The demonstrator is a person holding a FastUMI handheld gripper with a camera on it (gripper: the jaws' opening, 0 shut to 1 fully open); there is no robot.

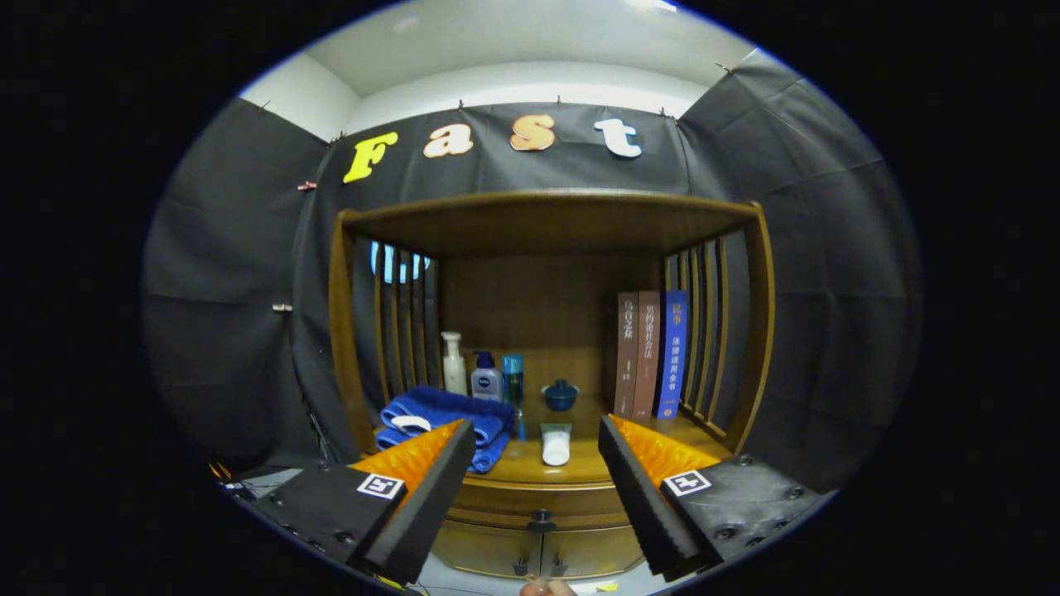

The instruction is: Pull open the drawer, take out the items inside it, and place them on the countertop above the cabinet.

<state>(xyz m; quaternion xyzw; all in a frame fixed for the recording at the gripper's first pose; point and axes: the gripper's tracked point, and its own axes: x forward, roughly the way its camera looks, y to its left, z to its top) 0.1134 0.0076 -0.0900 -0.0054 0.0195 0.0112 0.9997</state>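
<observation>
Tool held wide open, nothing between its two fingers, both hanging in the air short of a wooden cabinet with slatted sides. Drawer seen shut below the front edge of the worktop, its small dark knob low in the gap between the fingers. Contents of the drawer hidden behind its closed front. On the worktop, just ahead of the fingers and framed by the gap, a white tube lying flat near the front edge. Beside the left finger and partly hidden by it, a folded blue towel with a white patch on it. Behind the towel, ranged along the back: a white pump bottle, a dark blue bottle just beside it, then a slim teal bottle. Further right, a small blue lidded bowl standing on its own. Against the right slats, beyond the right finger, three books upright and touching, two brown and one blue. Below the drawer, two cabinet doors closed, with handles meeting at the middle.
</observation>
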